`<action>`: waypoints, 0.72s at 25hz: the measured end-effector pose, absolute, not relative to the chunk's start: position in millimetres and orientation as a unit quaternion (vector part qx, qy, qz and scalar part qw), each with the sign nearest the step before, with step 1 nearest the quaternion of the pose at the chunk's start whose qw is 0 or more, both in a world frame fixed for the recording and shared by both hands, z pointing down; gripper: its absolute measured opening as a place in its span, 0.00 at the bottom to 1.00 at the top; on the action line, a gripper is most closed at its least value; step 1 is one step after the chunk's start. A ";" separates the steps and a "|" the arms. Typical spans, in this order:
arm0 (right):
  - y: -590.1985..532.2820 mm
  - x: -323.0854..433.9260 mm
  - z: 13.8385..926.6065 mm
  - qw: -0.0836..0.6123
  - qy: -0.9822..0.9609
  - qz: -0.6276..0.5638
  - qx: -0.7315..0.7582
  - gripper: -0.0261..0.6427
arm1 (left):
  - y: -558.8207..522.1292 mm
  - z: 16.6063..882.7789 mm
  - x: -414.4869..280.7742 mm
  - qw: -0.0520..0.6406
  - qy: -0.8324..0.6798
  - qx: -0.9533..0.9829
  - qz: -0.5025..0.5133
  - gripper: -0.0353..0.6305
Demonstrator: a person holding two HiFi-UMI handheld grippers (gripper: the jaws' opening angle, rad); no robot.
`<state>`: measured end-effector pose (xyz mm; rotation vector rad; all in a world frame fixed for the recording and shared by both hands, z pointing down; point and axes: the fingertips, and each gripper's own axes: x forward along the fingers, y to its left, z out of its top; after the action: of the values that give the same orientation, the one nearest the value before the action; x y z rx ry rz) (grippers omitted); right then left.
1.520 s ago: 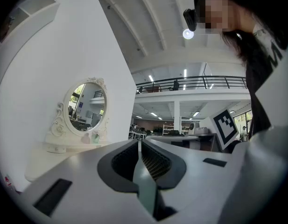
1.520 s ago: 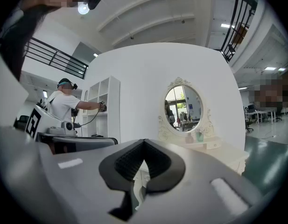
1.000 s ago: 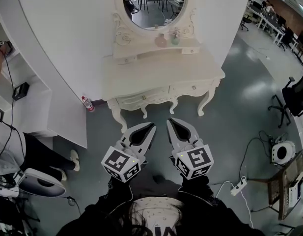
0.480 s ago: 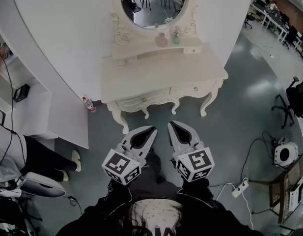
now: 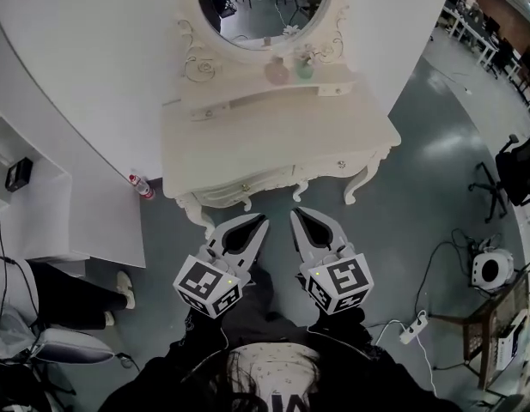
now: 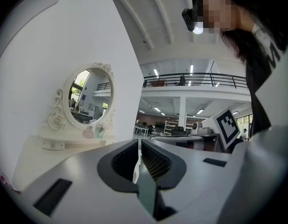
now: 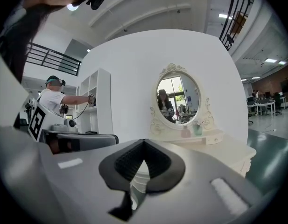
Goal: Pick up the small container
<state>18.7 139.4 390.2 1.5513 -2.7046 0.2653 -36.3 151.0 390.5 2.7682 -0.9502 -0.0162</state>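
Two small containers stand on the upper shelf of a white dressing table (image 5: 273, 136), under its oval mirror (image 5: 263, 7): a pink one (image 5: 276, 71) and a green one (image 5: 305, 67). Both grippers are held side by side over the floor, just short of the table's front edge. My left gripper (image 5: 264, 220) is shut and holds nothing, and so is my right gripper (image 5: 295, 213). The left gripper view shows the shut left gripper (image 6: 139, 142) with the pink container (image 6: 89, 133) far off. In the right gripper view the shut right gripper (image 7: 144, 142) points toward the pink container (image 7: 185, 132) and the green container (image 7: 197, 129).
A water bottle (image 5: 140, 185) lies on the floor by the table's left leg. White shelving (image 5: 41, 204) and a person's legs (image 5: 71, 286) are at the left. A power strip (image 5: 411, 329), a round device (image 5: 490, 269) and an office chair (image 5: 514, 174) are at the right.
The dressing table has drawn closer and shifted left in the head view. Both grippers keep their pose, shut, now nearer the table's front edge.
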 end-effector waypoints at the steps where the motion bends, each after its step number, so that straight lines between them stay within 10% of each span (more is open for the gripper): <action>1: 127.9 16.5 391.3 0.008 -0.864 0.086 0.496 0.04 | 140.0 391.1 -38.0 0.108 -0.321 0.941 -0.004 0.05; 18: -30.7 -30.7 382.6 0.019 -0.852 0.091 0.516 0.04 | -23.1 377.9 -84.9 0.109 -0.292 0.950 -0.010 0.05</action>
<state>-30.7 -30.7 382.6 1.6005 -2.6442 0.2829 -84.9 -23.1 377.9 2.7941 -0.8591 -0.0300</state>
